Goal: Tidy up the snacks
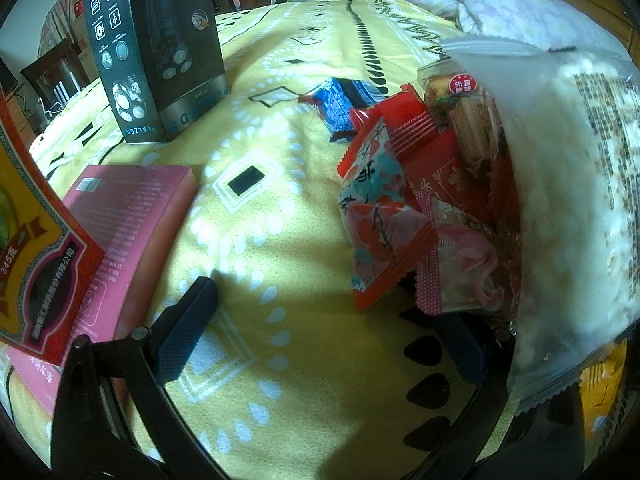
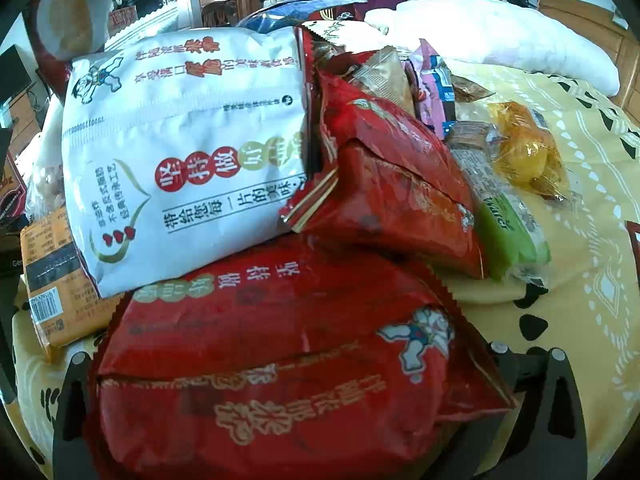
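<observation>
In the left wrist view, a heap of small red and pink snack packets [image 1: 404, 200] lies on the yellow bedspread [image 1: 280, 240], with a big clear bag of white puffed snacks [image 1: 580, 200] at the right. My left gripper [image 1: 320, 312] is open above the spread; its right finger is partly hidden under the heap. In the right wrist view, a large red snack bag [image 2: 280, 360] fills the space between my right gripper's [image 2: 300, 364] arms and hides the fingertips. A white bag [image 2: 188, 152] and another red bag [image 2: 400, 184] lie behind it.
A pink box [image 1: 132, 232], a red and yellow box [image 1: 36, 264] and a black shaver box [image 1: 160, 48] stand at the left. A blue packet [image 1: 344, 104] lies farther back. At the right lie a green wafer pack [image 2: 508, 224], a yellow candy packet [image 2: 524, 148] and white pillows [image 2: 500, 40].
</observation>
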The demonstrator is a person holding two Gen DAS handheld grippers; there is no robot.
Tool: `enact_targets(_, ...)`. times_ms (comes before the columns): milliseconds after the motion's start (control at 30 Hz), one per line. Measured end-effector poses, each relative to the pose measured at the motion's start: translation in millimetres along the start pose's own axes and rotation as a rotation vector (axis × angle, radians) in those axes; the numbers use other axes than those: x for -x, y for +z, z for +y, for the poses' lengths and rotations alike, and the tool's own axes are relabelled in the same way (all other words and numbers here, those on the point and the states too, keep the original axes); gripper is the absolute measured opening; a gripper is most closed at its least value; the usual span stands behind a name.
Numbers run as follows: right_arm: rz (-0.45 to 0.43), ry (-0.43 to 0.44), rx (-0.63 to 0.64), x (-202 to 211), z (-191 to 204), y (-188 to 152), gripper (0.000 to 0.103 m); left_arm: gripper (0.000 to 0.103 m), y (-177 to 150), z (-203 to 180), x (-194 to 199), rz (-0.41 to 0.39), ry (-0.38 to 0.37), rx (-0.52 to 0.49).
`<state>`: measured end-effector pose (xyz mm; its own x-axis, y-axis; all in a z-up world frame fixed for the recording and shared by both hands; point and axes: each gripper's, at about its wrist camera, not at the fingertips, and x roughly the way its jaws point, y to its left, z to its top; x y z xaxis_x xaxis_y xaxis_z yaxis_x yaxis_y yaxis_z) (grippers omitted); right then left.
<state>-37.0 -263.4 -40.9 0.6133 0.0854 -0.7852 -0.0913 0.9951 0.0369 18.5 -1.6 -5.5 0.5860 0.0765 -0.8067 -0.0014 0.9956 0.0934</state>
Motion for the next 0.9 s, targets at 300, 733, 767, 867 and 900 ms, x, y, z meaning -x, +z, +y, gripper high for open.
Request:
enact_targets(300,0.038,0.015,-0.001,0,1,7,0.103,0.103,0,0,1,0.000,-0.002,0.001)
enact_targets(733,0.044,0.151,-0.209,93,-49,-13,0.103,0.103,-1,0,6,-0.008,0.014,0.021)
enact_targets(767,0.047,0.149,-0.205,97,-51,-16,0.103,0.103,-2,0,6,-0.008,0.016,0.021)
enact_targets(867,0.075,0.146,-0.171,99,-55,-17,0.103,0.103,-3,0,7,-0.008,0.015,0.021)
enact_targets(900,0.084,0.146,-0.163,99,-53,-18,0.103,0.103,-3,0,7,-0.008,0.015,0.020)
